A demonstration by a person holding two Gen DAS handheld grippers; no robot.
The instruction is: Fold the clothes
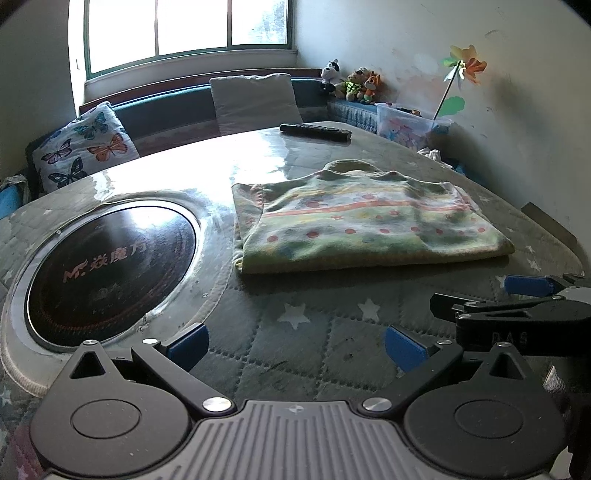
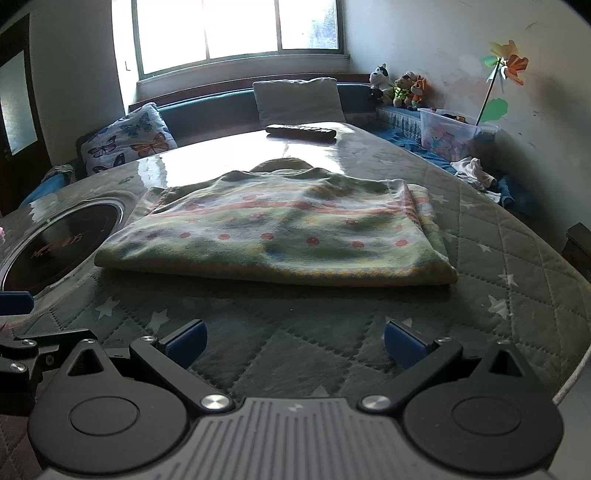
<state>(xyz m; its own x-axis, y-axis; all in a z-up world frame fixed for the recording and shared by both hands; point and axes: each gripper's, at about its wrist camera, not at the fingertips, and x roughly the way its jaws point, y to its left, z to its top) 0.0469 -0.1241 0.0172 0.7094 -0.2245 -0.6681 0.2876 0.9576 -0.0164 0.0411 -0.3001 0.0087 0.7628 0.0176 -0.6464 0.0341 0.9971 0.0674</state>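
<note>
Left wrist view, foreground: the left tongs (image 1: 295, 347) hang with blue pads apart and nothing between them, low over the quilted star-print cover (image 1: 314, 354) of the counter.
Lower right of the frame: the right tongs (image 1: 480, 299) jut in from the edge; their own view shows the pads (image 2: 186, 341) spread wide, holding nothing.
Left of the frame: a round black cooktop (image 1: 110, 269) sits recessed in the counter.
Centre: the folded garment (image 1: 365, 225), green with red dots and pink stripes, lies flat on the counter, apart from both tongs.
Beyond: a dark remote control (image 1: 316, 132) rests near the far edge.
Background: a butterfly cushion (image 1: 83, 146), plush toys (image 1: 351, 85) and a pinwheel (image 1: 463, 64) line the bench under the bright window (image 1: 188, 29).
</note>
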